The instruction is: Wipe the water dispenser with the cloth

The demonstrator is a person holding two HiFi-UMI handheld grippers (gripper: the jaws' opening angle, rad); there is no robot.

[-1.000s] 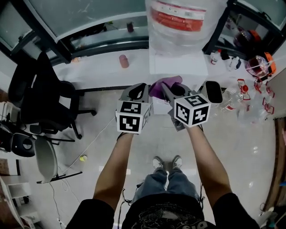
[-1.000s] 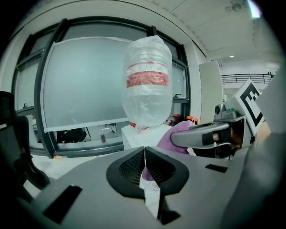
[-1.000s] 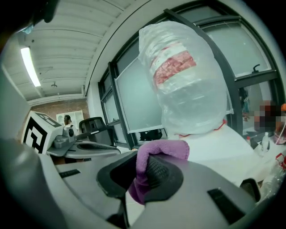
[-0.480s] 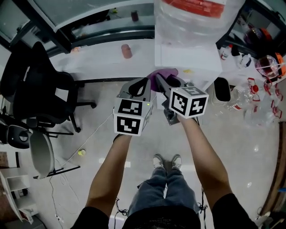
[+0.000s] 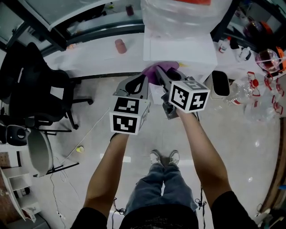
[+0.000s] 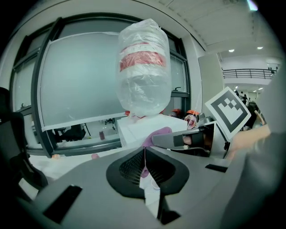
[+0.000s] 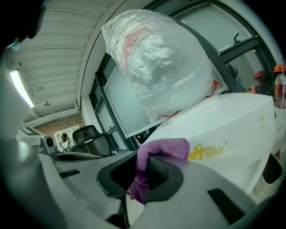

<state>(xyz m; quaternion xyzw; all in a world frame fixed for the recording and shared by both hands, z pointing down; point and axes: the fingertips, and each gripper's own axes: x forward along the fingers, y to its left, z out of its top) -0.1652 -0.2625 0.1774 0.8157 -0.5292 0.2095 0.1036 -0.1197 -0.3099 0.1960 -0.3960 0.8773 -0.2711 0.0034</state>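
Water dispenser: white upright body standing on the floor against the white surface by the window, with a plastic-wrapped bottle on top. It stands directly ahead of the person. Right claw: jaws clamped on the purple cloth, which bunches up over the jaw tips and hangs a little below them. The claw points up at the dispenser's front top edge, with the cloth just beside the white panel near a yellow logo; actual contact cannot be confirmed from any view. Left claw: jaws together, holding nothing, alongside the right one but set slightly back. Judgement: the right claw is nearer and carries the cloth, so wiping falls to it. The panel lies straight ahead, and its long axis is vertical.
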